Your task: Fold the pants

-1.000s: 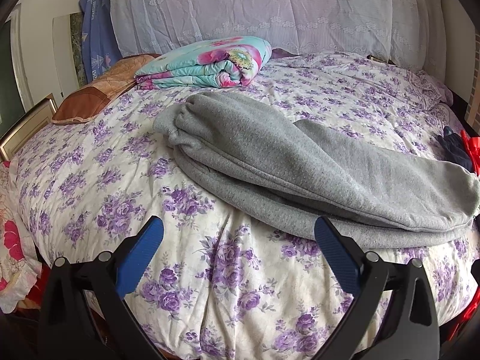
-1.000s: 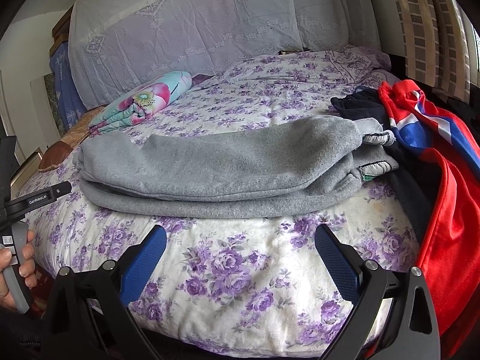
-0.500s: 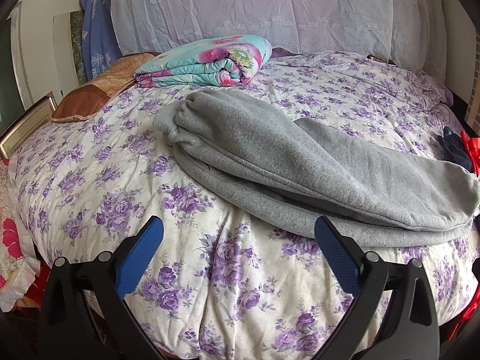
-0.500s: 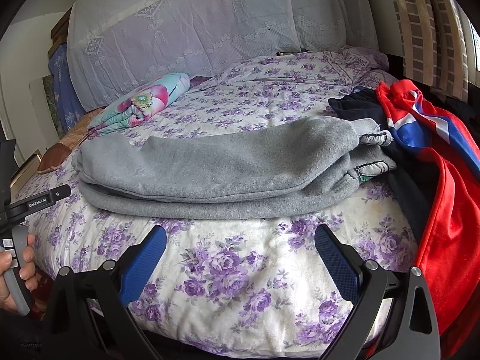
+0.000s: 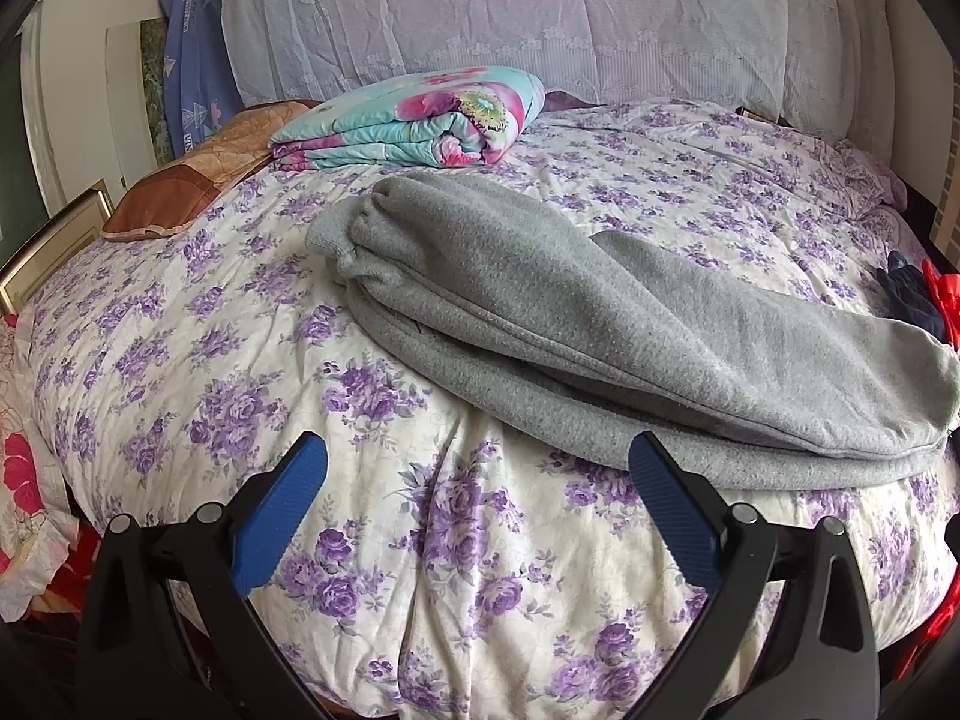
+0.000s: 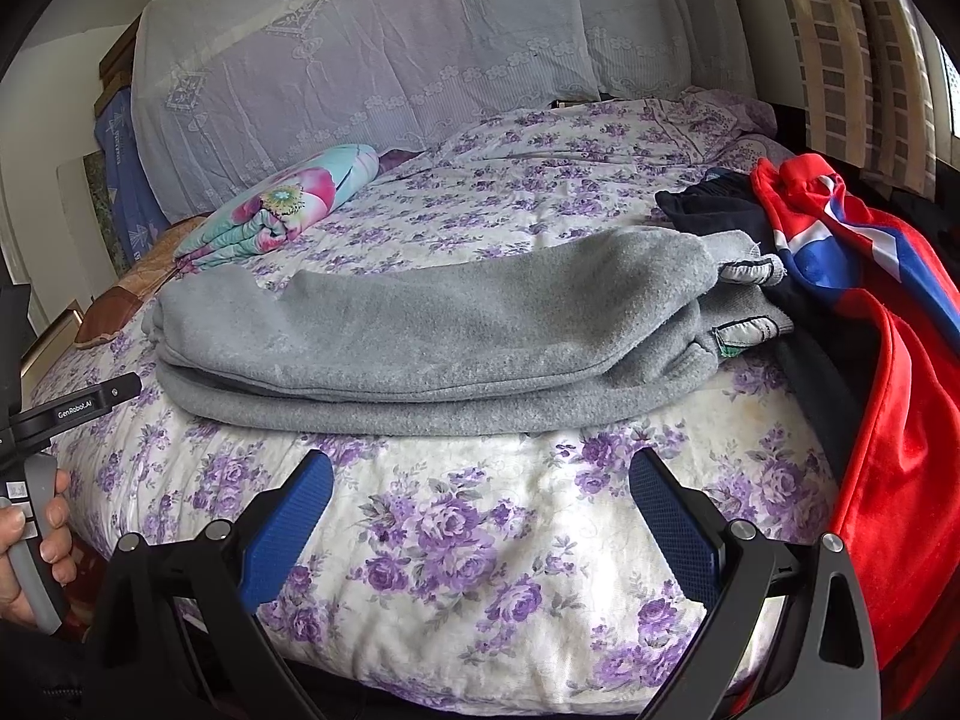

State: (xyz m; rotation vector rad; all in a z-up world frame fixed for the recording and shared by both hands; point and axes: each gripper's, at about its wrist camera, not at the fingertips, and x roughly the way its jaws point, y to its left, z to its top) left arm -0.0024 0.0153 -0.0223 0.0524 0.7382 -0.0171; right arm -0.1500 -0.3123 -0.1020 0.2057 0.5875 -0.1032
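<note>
Grey sweatpants (image 5: 576, 324) lie folded lengthwise on the purple-flowered bedspread (image 5: 240, 360), cuffs at the left, waistband at the right. They also show in the right wrist view (image 6: 432, 336), with the waistband (image 6: 750, 300) at the right end. My left gripper (image 5: 477, 480) is open and empty, just short of the pants' near edge. My right gripper (image 6: 480, 492) is open and empty over the bedspread (image 6: 480, 516), below the pants' near edge. The left tool's handle (image 6: 36, 480) and the hand on it show at the left edge.
A folded floral quilt (image 5: 414, 120) lies behind the pants near the headboard. A brown pillow (image 5: 198, 180) sits at the left. A red, blue and black garment pile (image 6: 870, 330) lies right of the waistband. The bed's front edge is just under both grippers.
Both grippers have crept slightly forward and up, so the pants sit a little lower and nearer in both views. The pants have not moved. Both grippers stay open.
</note>
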